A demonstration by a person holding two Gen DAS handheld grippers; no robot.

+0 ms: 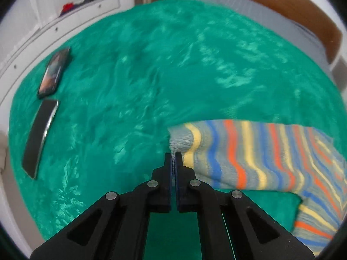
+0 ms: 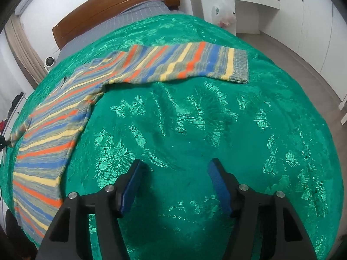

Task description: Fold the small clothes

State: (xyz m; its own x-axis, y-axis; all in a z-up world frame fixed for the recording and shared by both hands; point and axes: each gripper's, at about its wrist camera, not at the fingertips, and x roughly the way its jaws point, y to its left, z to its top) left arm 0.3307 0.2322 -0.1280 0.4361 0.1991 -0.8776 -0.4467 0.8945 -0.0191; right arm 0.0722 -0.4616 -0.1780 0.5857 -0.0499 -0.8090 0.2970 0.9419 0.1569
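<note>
a bed covered by a shiny green floral-patterned bedspread (image 2: 195, 117) fills both views, with a brown wooden headboard (image 2: 112, 2) at its far end. spread flat across the bedspread lies the small striped knit sweater in grey, blue, orange and yellow (image 2: 65, 112): its body runs down the left side of the right wrist view, and one sleeve stretches out to the right, ending in a grey ribbed cuff (image 2: 239, 66). two dark flat phone-like slabs (image 1: 46, 106) lie near the bedspread's edge in the left wrist view, well apart from the sweater.

the knit looks soft, limp and light; it will likely drape and stretch rather than hold a shape, and on the slick bedspread it may slide when pulled. cuffs, hem corners and shoulder seams seem the best places to take hold, since the ribbing is thicker and gives the pads something to bite.

the left gripper (image 1: 173, 155) has its jaws pressed together on the edge of the other sleeve's grey cuff (image 1: 181, 139), a thin pinch of fabric between the tips. the right gripper (image 2: 176, 166) hovers over bare bedspread with its jaws standing apart and nothing between them, well short of the outstretched sleeve.
</note>
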